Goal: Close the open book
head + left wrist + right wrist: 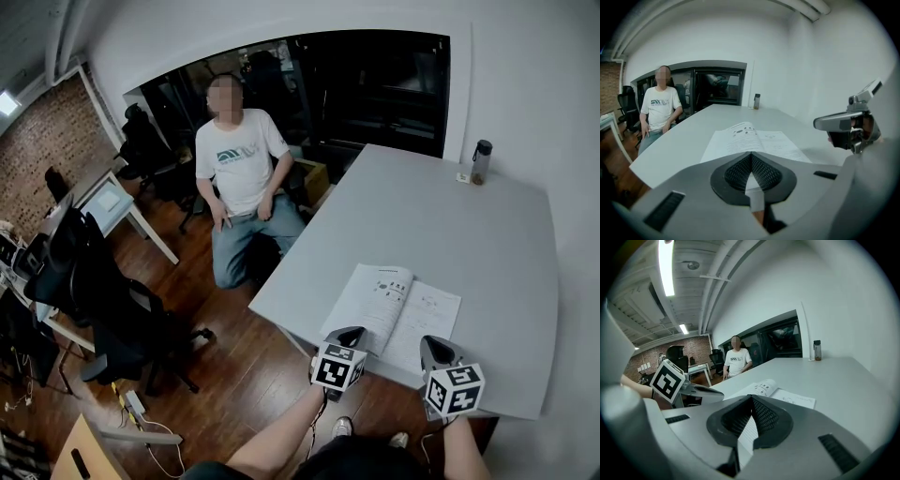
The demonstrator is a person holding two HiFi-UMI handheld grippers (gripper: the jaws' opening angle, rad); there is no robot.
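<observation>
An open book (398,314) with white printed pages lies flat near the front edge of the grey table (487,253). My left gripper (354,332) is shut with nothing between its jaws, and it sits at the book's near left corner by the table edge. My right gripper (431,343) is shut too and empty, just in front of the book's near right page. The left gripper view has the book (750,140) straight beyond the shut left gripper (751,157). In the right gripper view the book (776,391) lies beyond the shut right gripper (752,401).
A person (242,173) in a white T-shirt sits on a chair off the table's far left side. A dark bottle (481,161) stands at the far corner by the wall. Black office chairs (103,300) and desks stand on the wooden floor to the left.
</observation>
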